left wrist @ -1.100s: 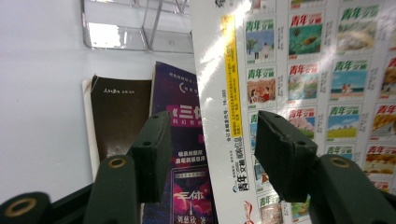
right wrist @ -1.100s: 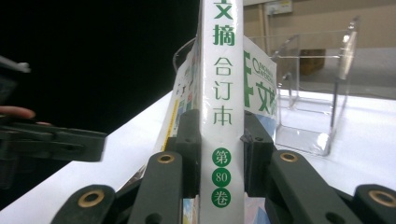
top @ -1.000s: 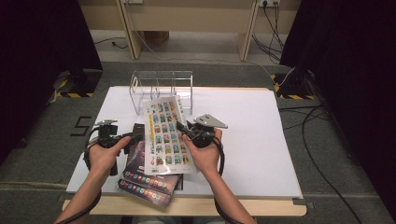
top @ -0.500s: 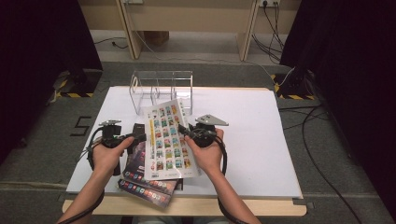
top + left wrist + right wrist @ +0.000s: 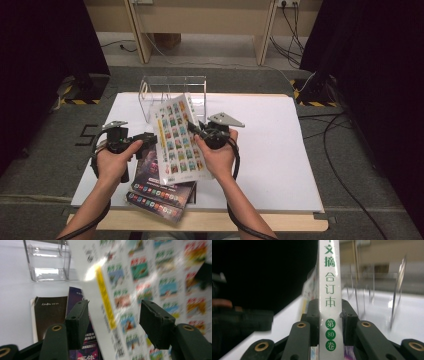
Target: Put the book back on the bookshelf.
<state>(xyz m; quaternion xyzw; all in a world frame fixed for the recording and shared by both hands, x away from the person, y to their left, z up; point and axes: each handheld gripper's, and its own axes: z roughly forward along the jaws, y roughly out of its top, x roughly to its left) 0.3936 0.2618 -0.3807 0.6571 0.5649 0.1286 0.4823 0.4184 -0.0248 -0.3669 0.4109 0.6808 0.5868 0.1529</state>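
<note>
The right gripper (image 5: 196, 131) is clenched on the spine of the white picture-grid-covered book (image 5: 177, 140), lifted and tilted above the dark magazines (image 5: 160, 192) near the table's front. The left gripper (image 5: 150, 140) has just been opening; its jaws straddle the book's edge without pressing. Slotting it into the clear acrylic rack (image 5: 172, 90) farther back likely remains.

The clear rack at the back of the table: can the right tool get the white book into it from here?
Probably yes. The right tool grips the white book by its spine, lifted off the table, and the clear rack stands just beyond with nothing between them.
</note>
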